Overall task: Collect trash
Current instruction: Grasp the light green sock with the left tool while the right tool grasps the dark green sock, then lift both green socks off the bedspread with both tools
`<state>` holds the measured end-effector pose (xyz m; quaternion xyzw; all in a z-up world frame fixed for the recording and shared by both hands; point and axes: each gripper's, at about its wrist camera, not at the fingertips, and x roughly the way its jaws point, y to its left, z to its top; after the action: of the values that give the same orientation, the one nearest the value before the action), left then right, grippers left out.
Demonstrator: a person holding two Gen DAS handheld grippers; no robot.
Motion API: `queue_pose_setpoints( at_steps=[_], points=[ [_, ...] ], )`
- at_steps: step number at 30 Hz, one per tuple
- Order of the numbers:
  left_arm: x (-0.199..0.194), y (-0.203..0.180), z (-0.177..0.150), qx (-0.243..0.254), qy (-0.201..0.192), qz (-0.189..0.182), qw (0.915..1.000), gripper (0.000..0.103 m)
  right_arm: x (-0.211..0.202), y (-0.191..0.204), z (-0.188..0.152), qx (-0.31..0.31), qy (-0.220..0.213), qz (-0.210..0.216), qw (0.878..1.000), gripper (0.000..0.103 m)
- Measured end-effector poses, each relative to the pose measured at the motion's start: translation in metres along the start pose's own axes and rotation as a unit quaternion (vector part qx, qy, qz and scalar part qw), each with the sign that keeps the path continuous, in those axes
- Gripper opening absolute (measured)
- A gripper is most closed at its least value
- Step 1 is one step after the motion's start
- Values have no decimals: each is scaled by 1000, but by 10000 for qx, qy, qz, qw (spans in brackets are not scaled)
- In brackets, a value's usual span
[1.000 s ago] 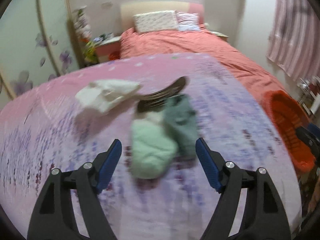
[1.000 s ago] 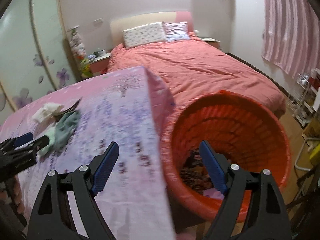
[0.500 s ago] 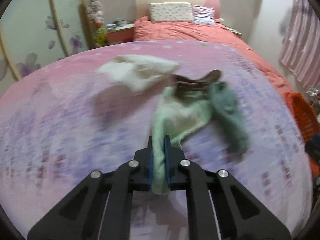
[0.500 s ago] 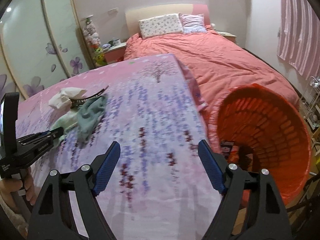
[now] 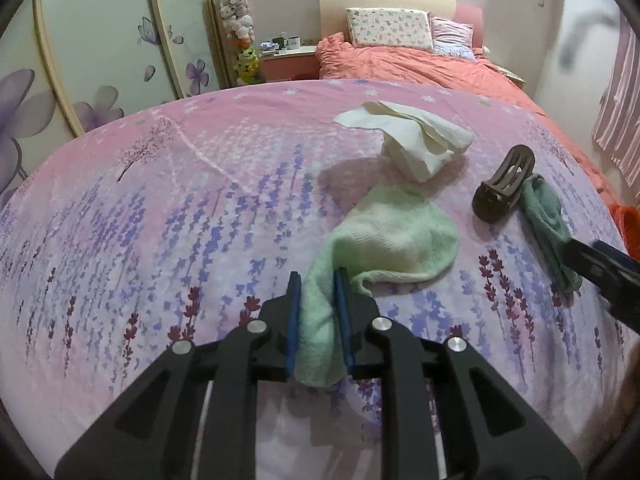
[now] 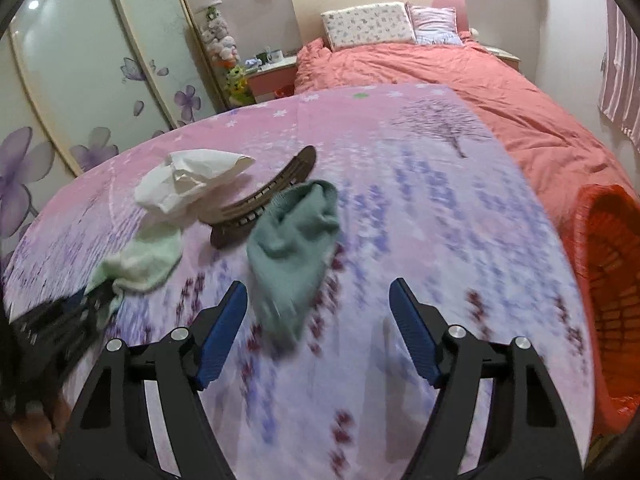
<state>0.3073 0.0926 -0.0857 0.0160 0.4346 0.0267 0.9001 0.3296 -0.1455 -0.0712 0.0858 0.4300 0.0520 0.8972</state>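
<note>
Pale-green sock [image 5: 384, 240] lies on the desk [image 5: 160, 208], which is covered with a pink lavender-print cloth; its near end sits between the blue pads of the left gripper [image 5: 317, 280]. Jaws opening slightly, pads touching the fabric on both sides. Crumpled white tissue [image 5: 416, 140] just beyond the sock, touching its far end. Brown hair clip [image 5: 502, 186] to the right, apart from the light sock, beside a darker teal sock [image 6: 294, 240]. Right gripper [image 6: 318, 300] spread wide, jaws closing; the teal sock's near end lies between its pads, closer to the left pad, not pressed. Orange basket [image 6: 612, 280] off the desk's right edge, well apart from both grippers.
</note>
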Motion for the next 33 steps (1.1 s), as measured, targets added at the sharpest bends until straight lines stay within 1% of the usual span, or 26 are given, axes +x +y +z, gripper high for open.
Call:
queue_pose_setpoints(
  at_steps=[1, 2, 3, 4, 5, 6, 8, 9, 12, 14, 15, 16, 17, 20, 21, 26, 29, 33],
  points=[
    [0, -1, 1, -14, 1, -15, 10000, 19, 7, 3, 3, 7, 27, -71, 10000, 71],
    [0, -1, 1, -21, 2, -23, 10000, 19, 9, 7, 5, -50, -51, -203, 9998, 68],
    [-1, -2, 0, -20, 1, -19, 10000, 19, 13, 12, 7, -137, -39, -313, 9994, 65],
    [0, -1, 0, -18, 1, -18, 10000, 19, 12, 13, 6, -181, -41, -335, 9993, 58],
    [0, -1, 0, -25, 1, -26, 10000, 19, 11, 14, 5, -235, -51, -394, 9989, 42],
    [0, -1, 0, -35, 1, -39, 10000, 19, 9, 14, 3, -302, -48, -453, 9985, 31],
    [0, -1, 1, -70, 3, -79, 9999, 19, 2, 11, -5, -400, -44, -418, 9983, 19],
    [1, 0, 0, -84, 3, -96, 9999, 19, -3, 8, -9, -448, -49, -457, 9979, 15],
    [1, 1, 0, -91, 2, -107, 9999, 19, -18, -4, -25, -552, -74, -649, 9963, 14],
    [1, 1, 0, -91, 1, -107, 9999, 19, -28, -16, -32, -576, -97, -887, 9943, 13],
    [1, 1, 0, -93, 1, -109, 9999, 19, -32, -23, -36, -527, -108, -1021, 9933, 12],
    [1, 1, 0, -91, 1, -107, 9999, 19, -34, -28, -37, -450, -113, -1058, 9933, 12],
    [1, 0, 0, -86, 1, -101, 9999, 19, -38, -39, -38, -212, -117, -1014, 9945, 12],
    [2, 4, -1, -82, 0, -100, 9999, 19, -40, -55, -40, 217, -136, -766, 9967, 12],
    [2, 4, -1, -85, -1, -103, 9999, 19, -40, -55, -40, 232, -136, -752, 9968, 12],
    [2, 4, -1, -75, -1, -92, 9999, 20, -37, -43, -40, 15, -115, -1027, 9946, 12],
    [2, 3, -2, -44, 0, -56, 10000, 20, -36, -41, -39, 39, -117, -1005, 9949, 12],
    [1, 0, -2, 3, 3, 6, 10000, 20, -39, -52, -41, 127, -121, -891, 9959, 12]
  ],
)
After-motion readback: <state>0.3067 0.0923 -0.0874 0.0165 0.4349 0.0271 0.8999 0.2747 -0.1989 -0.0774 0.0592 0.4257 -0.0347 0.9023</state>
